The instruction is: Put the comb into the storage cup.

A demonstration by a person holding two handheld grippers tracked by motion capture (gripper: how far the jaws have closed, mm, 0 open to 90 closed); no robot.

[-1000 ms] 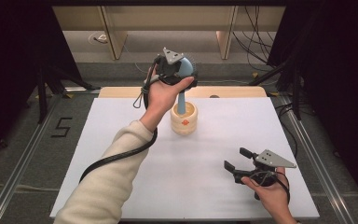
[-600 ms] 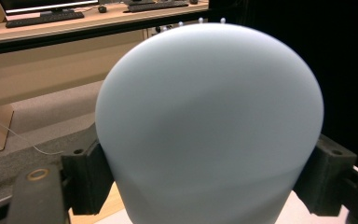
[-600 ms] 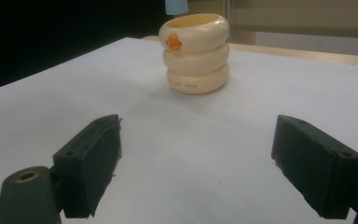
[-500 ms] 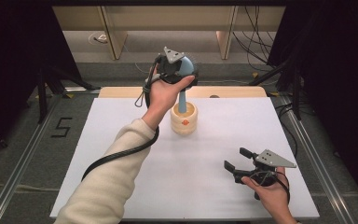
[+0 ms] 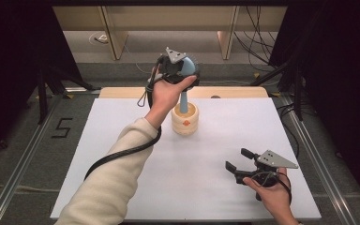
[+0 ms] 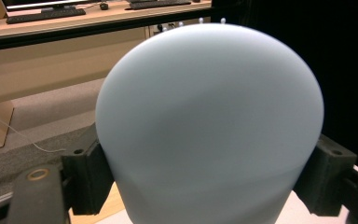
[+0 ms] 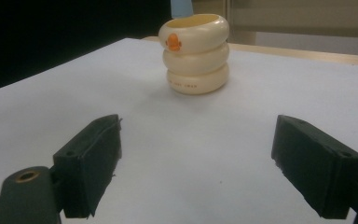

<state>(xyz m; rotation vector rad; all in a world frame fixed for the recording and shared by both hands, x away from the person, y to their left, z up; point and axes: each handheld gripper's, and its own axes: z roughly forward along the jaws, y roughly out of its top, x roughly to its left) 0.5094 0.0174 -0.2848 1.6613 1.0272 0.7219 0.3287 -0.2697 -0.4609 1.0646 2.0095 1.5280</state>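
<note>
A light blue tool with a rounded head stands upright with its stem in a cream ringed holder at the far middle of the white table. My left gripper is above the holder and shut on the tool's head, one pad pressing on each side. The holder carries a small orange mark, and the blue stem rises out of its top. My right gripper rests low at the front right, open, with bare table between its jaws.
The white table top has a wooden strip along its far edge. Beyond it are wooden furniture legs and cables on the floor. A "5" mark lies on the floor at left. Dark curtains close both sides.
</note>
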